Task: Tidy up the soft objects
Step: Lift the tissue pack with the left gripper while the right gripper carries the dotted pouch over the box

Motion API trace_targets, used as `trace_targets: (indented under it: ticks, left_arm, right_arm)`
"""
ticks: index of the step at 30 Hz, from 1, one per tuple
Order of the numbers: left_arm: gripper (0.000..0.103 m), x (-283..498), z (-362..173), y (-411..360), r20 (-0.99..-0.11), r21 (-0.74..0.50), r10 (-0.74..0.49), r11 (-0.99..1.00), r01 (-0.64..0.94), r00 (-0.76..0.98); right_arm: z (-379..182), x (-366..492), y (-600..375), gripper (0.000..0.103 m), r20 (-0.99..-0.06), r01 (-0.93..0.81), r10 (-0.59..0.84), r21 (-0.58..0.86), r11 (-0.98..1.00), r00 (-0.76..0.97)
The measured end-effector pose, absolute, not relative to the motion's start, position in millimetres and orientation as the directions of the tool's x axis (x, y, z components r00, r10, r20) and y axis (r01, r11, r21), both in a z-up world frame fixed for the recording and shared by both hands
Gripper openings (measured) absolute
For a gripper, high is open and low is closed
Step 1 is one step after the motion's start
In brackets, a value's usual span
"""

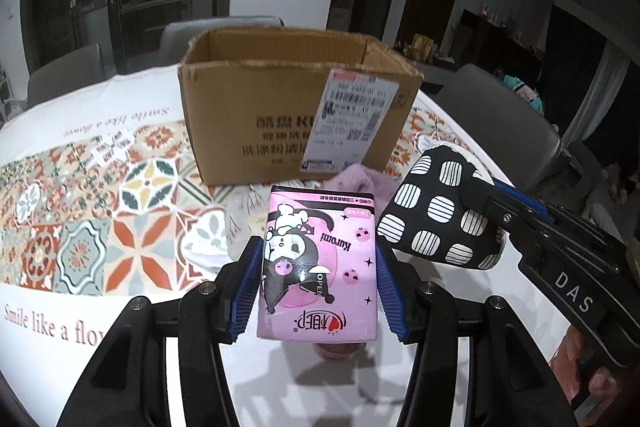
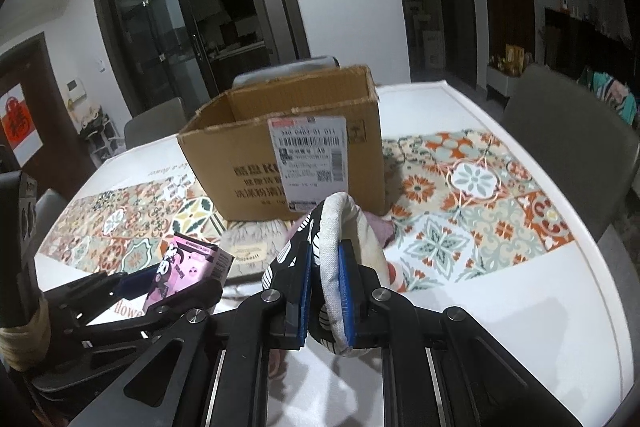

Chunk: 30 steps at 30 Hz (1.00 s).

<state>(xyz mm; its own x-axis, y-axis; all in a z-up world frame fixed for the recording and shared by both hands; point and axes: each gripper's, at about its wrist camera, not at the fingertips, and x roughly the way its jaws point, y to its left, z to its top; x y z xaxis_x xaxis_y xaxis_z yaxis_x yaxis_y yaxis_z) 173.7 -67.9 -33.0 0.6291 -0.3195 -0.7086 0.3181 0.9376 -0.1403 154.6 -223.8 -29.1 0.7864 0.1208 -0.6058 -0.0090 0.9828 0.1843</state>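
Note:
My left gripper [image 1: 318,291] is shut on a pink Kuromi tissue pack [image 1: 318,263] and holds it above the table, in front of an open cardboard box [image 1: 296,115]. The pack also shows in the right wrist view [image 2: 184,271]. My right gripper [image 2: 324,291] is shut on a black slipper with white patches and a pale lining [image 2: 336,239], which also shows in the left wrist view [image 1: 440,211] to the right of the pack. The box [image 2: 288,151] stands just beyond both. A fluffy pink-purple soft item [image 1: 360,181] lies on the table by the box's front.
The white table [image 2: 520,307] has a patterned tile cloth [image 1: 100,211]. A fluffy beige item with a label [image 2: 248,243] lies in front of the box. Grey chairs [image 2: 568,147] stand around the table. Something round and brownish [image 1: 340,349] sits under the pack.

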Motion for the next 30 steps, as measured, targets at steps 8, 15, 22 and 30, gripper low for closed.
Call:
trace_targets:
  ticks: [8, 15, 22, 30]
  left_arm:
    - [0.053, 174.2, -8.3, -57.0, -0.663, -0.131, -0.32, 0.94, 0.315, 0.677]
    - [0.053, 176.7, 11.9, -50.3, -0.624, -0.124, -0.319, 0.942, 0.312, 0.713]
    - [0.053, 186.0, 32.0, -47.4, -0.583, -0.113, -0.32, 0.942, 0.315, 0.747]
    - [0.053, 198.1, 53.2, -47.1, -0.535, -0.091, -0.316, 0.944, 0.318, 0.784]
  right_arm:
    - [-7.5, 153.3, -210.7, 0.014, -0.558, -0.028, 0.118, 0.167, 0.986, 0.821]
    - [9.0, 155.2, -203.8, 0.014, -0.517, -0.045, 0.127, 0.169, 0.985, 0.847]
    - [26.9, 161.0, -198.9, 0.014, -0.469, -0.058, 0.129, 0.164, 0.985, 0.874]
    - [46.3, 169.3, -193.9, 0.013, -0.417, -0.076, 0.131, 0.147, 0.986, 0.899]
